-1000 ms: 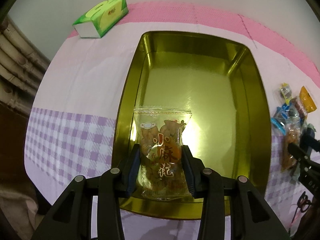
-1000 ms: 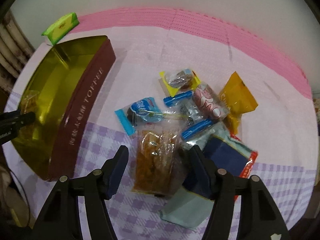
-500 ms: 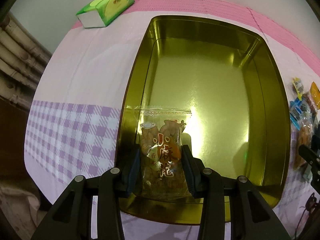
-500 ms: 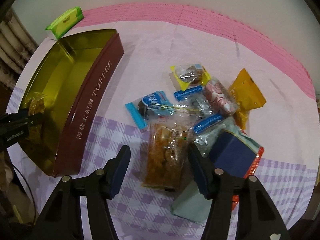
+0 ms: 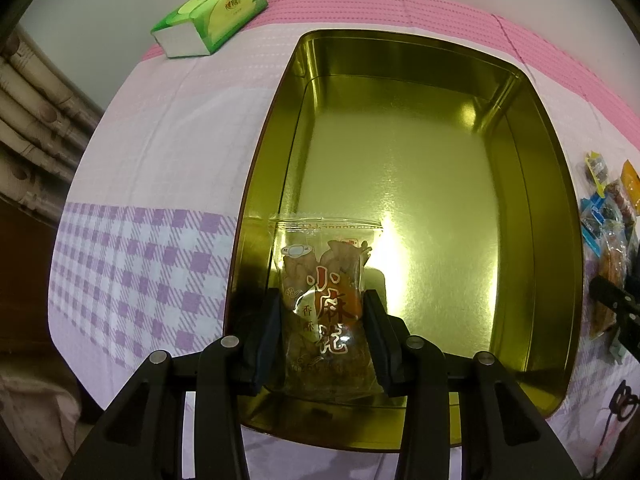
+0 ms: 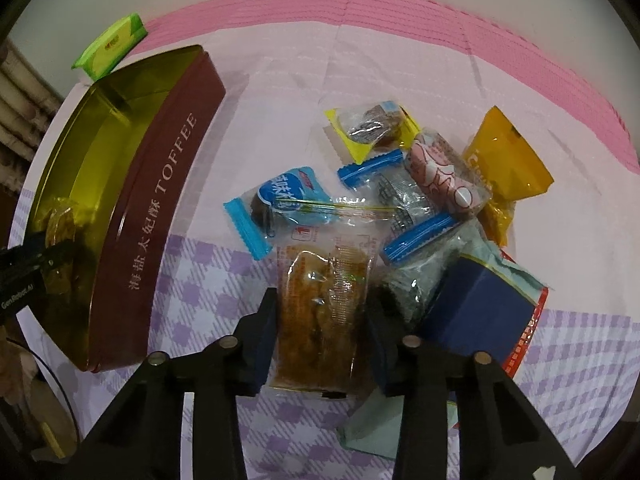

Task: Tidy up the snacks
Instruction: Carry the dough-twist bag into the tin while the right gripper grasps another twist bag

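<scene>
Over the near left corner of the gold-lined rectangular toffee tin [image 5: 532,184], a clear packet of fried dough twists with red lettering [image 5: 324,304] is held upright by the left tool [image 5: 322,334], its jaws closed onto the packet's two sides. Compared with a second ago, the tin fills more of the left wrist view and the packet is seen lower inside its walls, so the carry is judged nearly finished and release is likely the next step. The packet's bottom edge appears close to the tin floor, though contact cannot be confirmed.

On the checked purple and pink cloth covering the counter [image 6: 200,292], the right tool [image 6: 322,338] has been brought down around a clear packet of brown crispy snack [image 6: 324,304]; the gap between its jaws has narrowed to the packet's width, and the pads seem to touch its sides. Whether it is firmly gripped cannot be told. Loose wrapped snacks [image 6: 436,176] lie just beyond. A green tissue pack [image 5: 210,14] sits well apart from the tin.
</scene>
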{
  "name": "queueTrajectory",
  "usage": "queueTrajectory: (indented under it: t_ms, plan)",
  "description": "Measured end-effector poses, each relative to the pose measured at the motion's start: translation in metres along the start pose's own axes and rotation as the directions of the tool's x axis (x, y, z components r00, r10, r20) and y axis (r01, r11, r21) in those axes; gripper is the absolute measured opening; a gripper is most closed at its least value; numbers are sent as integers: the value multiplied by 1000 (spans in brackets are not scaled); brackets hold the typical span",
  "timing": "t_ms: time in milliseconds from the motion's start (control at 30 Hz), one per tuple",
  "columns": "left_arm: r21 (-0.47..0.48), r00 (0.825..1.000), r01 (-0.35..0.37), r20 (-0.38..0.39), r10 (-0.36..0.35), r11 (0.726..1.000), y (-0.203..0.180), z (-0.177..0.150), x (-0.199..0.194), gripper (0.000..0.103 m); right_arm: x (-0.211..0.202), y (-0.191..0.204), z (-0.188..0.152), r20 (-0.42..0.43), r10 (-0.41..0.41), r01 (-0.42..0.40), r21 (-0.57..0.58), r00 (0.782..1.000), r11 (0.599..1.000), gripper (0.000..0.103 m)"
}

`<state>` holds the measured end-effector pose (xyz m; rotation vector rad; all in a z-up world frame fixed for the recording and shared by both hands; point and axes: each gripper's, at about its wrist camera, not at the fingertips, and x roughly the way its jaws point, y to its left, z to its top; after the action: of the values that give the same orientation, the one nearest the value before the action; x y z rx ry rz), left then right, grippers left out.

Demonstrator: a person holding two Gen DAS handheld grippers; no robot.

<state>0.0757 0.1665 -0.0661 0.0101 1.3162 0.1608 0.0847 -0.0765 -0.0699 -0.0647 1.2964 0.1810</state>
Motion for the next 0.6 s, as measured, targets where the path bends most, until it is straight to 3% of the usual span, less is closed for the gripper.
queueTrajectory:
  t_ms: [267,600]
  plan:
    - [-19,1000,20,4,-19,1000,1,-2,-3,42,-8,-1,-4,22,2,-2,5,1000,1000,34]
    - [-2,996,46,76,-45,999,-1,-9,-27,49,-40,-1,-2,98,7,-8,11,995,1000,34]
